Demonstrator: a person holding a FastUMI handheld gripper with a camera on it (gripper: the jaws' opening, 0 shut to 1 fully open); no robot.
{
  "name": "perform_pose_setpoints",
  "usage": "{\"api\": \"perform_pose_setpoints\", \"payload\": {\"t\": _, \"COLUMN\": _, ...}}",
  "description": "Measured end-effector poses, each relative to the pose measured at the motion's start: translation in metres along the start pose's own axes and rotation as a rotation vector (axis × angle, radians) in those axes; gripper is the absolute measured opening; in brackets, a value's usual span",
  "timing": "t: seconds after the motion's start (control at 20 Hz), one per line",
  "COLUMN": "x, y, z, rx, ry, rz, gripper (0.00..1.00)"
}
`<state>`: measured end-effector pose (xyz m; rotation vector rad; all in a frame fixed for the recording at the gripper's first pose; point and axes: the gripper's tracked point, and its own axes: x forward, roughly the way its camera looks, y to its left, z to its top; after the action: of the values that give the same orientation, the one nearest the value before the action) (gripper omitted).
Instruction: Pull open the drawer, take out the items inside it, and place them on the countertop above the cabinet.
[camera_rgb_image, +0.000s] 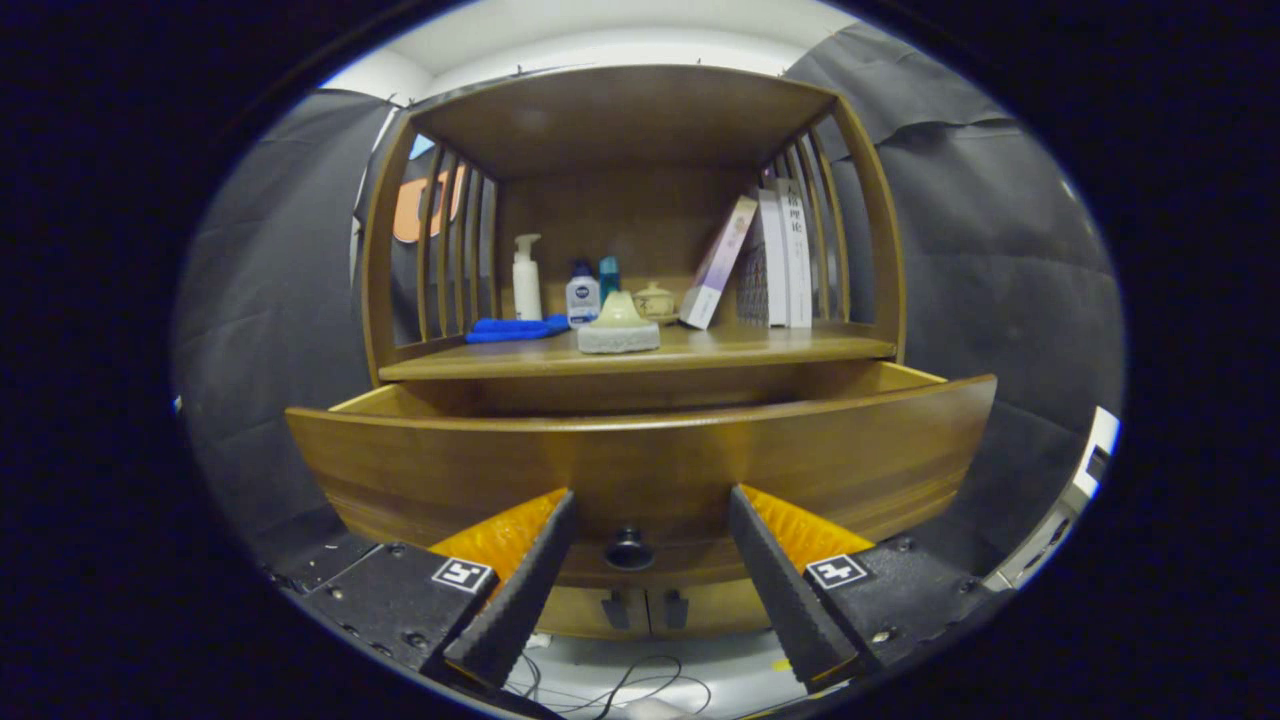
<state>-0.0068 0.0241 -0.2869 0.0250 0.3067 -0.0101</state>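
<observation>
The wooden drawer (640, 460) stands pulled out toward me from the cabinet, its curved front right ahead of my fingers. Its dark round knob (629, 549) sits between my fingertips, untouched. My gripper (650, 510) is open, with nothing held. The drawer's inside is hidden behind its front panel. Above it lies the countertop (760, 348), a wooden shelf. On the countertop rests a pale round soap-like item on a grey base (618, 325), near the front edge.
Further back on the shelf lie a blue cloth (515, 329), a white pump bottle (526, 278), a small white bottle (582, 297), a teal bottle (609, 273), a small lidded pot (655, 301) and several books (770, 262). Slatted sides enclose the shelf. Cables (610, 690) trail on the floor below.
</observation>
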Motion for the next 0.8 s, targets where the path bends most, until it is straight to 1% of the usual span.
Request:
{"api": "perform_pose_setpoints", "payload": {"t": 0.1, "x": 0.019, "y": 0.001, "z": 0.003, "rx": 0.001, "ry": 0.0, "rz": -0.006, "gripper": 0.99}}
{"api": "perform_pose_setpoints", "payload": {"t": 0.2, "x": 0.025, "y": 0.006, "z": 0.004, "rx": 0.002, "ry": -0.006, "rz": -0.008, "gripper": 0.99}}
{"api": "perform_pose_setpoints", "payload": {"t": 0.3, "x": 0.02, "y": 0.005, "z": 0.003, "rx": -0.002, "ry": -0.015, "rz": -0.01, "gripper": 0.99}}
{"api": "perform_pose_setpoints", "payload": {"t": 0.8, "x": 0.027, "y": 0.007, "z": 0.006, "rx": 0.002, "ry": -0.002, "rz": -0.022, "gripper": 0.99}}
